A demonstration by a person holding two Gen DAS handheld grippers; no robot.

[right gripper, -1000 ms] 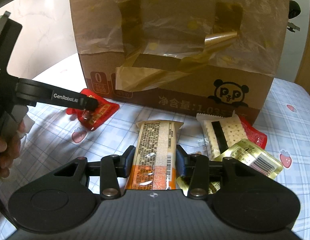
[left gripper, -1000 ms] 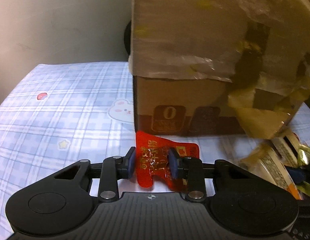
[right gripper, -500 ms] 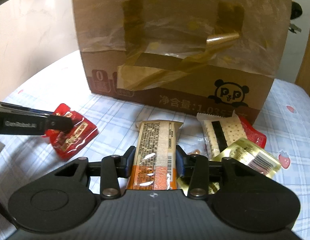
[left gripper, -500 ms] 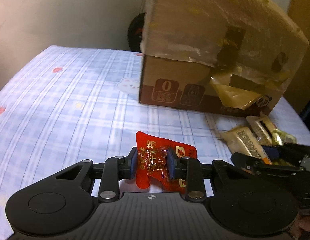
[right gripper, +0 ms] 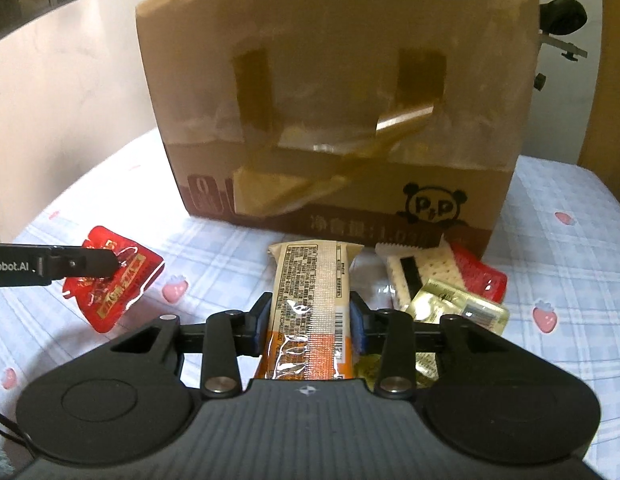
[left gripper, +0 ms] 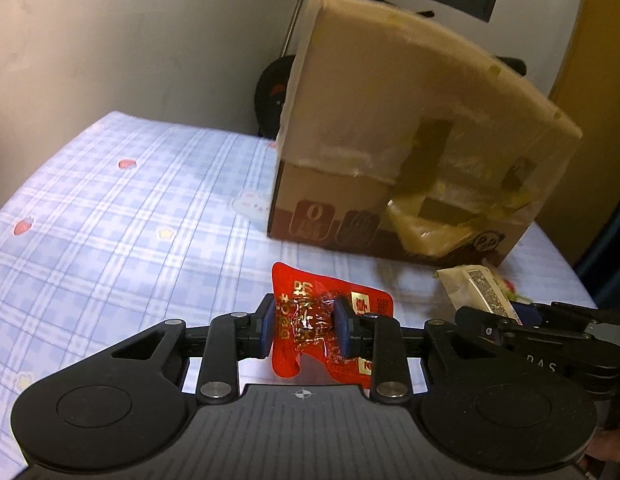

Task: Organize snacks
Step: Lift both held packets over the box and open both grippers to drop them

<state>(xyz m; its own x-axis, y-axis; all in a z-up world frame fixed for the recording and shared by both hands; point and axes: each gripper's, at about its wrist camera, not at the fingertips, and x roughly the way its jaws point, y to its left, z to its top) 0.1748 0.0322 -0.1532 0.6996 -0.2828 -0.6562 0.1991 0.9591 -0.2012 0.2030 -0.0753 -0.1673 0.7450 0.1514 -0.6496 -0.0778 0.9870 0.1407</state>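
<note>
The left gripper (left gripper: 303, 330) has its jaws closed on a crumpled red snack packet (left gripper: 322, 328), holding it clear of the checked blue cloth (left gripper: 110, 220) that covers the bench; in the right wrist view the same packet (right gripper: 114, 280) hangs from the left gripper's tip toward the left edge of the bench. The right gripper (right gripper: 309, 320) has its jaws pressed against both long sides of an orange-and-cream snack bar (right gripper: 310, 300), which points away toward the cardboard box (right gripper: 338, 112); whether the bar is lifted or lying on the cloth cannot be told. The box stands toward the far edge of the bench, its front patched with brown tape and clear film, a panda logo (right gripper: 434, 206) low on its right side. Just right of the bar lie a white cracker packet (right gripper: 418, 272), a gold foil packet (right gripper: 458, 304) overlapping its near end, and another red packet (right gripper: 480, 278) close against the box.
</note>
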